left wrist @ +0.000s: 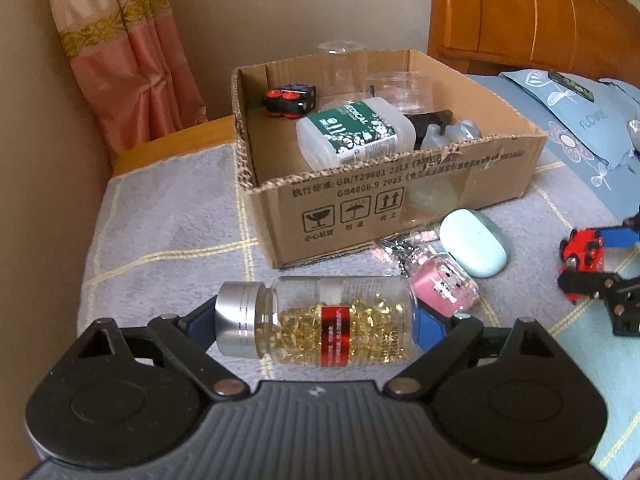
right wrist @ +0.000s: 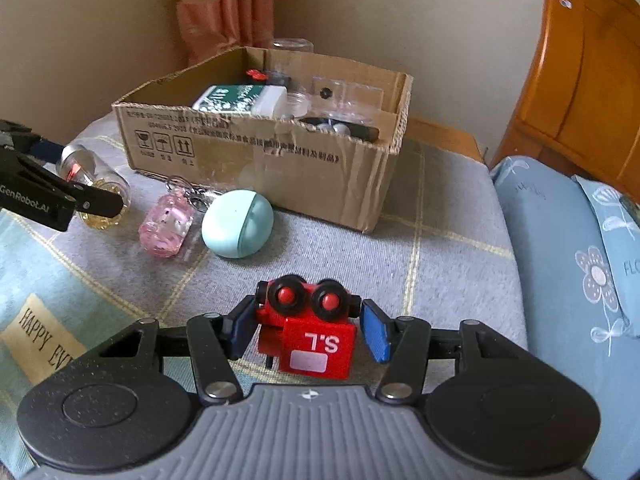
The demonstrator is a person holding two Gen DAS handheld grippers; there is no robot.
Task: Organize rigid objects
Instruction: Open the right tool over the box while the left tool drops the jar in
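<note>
Left tongs (left wrist: pixel 316 320) clamped the capsule bottle (left wrist: pixel 316 320) end to end, crosswise before the cardboard box (left wrist: pixel 400 196), while right tongs (right wrist: pixel 308 330) straddled, apart, the red toy truck (right wrist: pixel 310 328).

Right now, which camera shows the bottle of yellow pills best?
The left wrist view: the capsule bottle lies sideways between the left gripper fingers, silver cap and red label plain. The right wrist view shows it only at the far left, half hidden by that gripper.
</note>
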